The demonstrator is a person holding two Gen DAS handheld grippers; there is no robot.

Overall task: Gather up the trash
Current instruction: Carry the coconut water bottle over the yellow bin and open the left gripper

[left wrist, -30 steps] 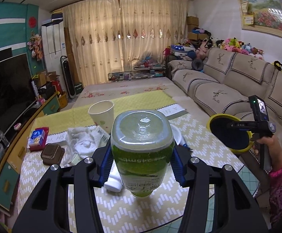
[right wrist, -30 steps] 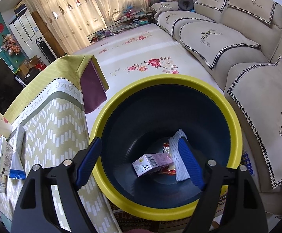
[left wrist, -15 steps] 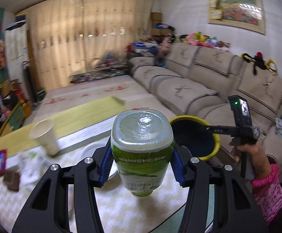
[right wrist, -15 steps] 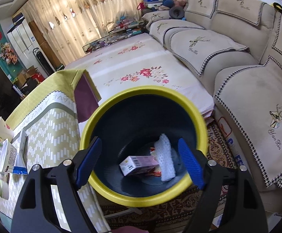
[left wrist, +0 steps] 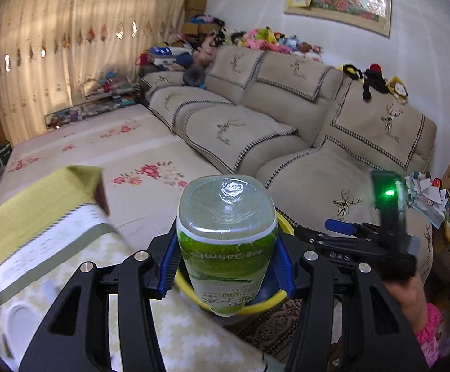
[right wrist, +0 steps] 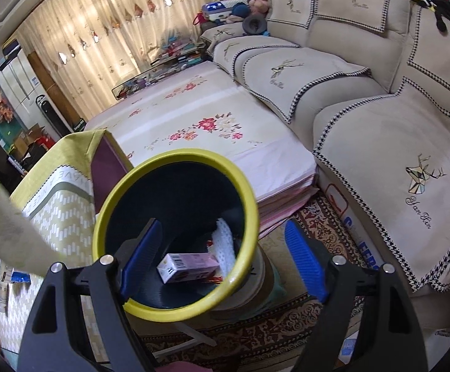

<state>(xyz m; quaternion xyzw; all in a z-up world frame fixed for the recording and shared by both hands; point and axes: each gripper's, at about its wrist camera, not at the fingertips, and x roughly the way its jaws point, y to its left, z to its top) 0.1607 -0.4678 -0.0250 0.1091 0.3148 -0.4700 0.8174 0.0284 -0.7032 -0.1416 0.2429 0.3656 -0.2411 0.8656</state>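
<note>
Left wrist: left gripper (left wrist: 226, 263) blue pads clamp green-labelled clear plastic bottle (left wrist: 227, 241), rounded-square base facing camera, above yellow-rimmed bin (left wrist: 268, 305).

Right wrist: right gripper (right wrist: 225, 260) jaws wide, straddling bin's round glossy rim (right wrist: 249, 204) without visible pinch; pink carton (right wrist: 189, 267) and white mesh inside.

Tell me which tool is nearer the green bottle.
Left. The left tool clamps the green bottle between its pads; the right tool stands apart, open over the yellow-rimmed bin.
</note>
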